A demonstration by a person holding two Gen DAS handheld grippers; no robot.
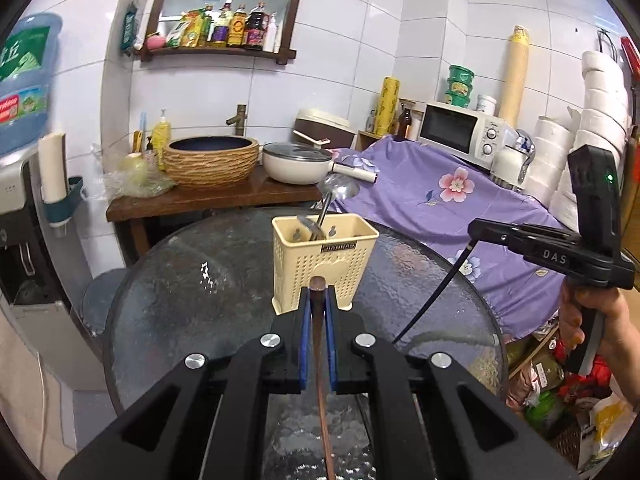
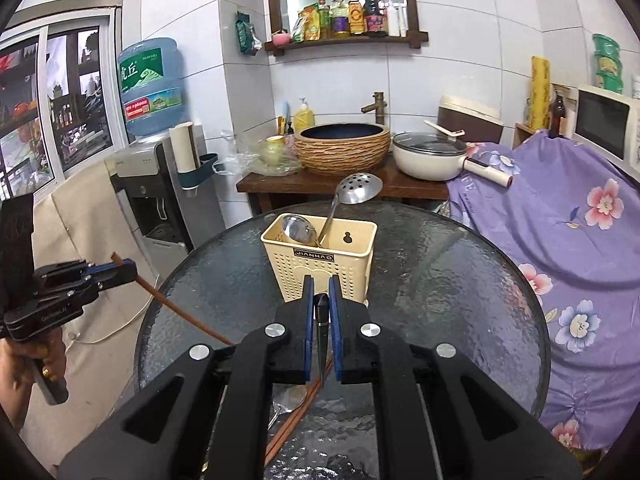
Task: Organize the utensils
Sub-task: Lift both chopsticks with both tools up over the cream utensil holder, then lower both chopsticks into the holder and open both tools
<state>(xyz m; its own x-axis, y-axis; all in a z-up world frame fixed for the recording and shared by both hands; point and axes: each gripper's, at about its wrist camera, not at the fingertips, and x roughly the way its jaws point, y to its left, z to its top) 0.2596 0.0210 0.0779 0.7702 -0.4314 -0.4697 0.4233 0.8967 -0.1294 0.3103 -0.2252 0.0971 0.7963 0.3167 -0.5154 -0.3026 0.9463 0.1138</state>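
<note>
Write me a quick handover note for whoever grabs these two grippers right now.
Left gripper: jaws shut on a brown chopstick.
Right gripper: jaws shut on a thin black utensil, type unclear.
Cream holder stands on the glass table.
Done: slotted ladle and spoon in the holder.
Left: drop both held pieces in, then the chopsticks lying on the table.
</note>
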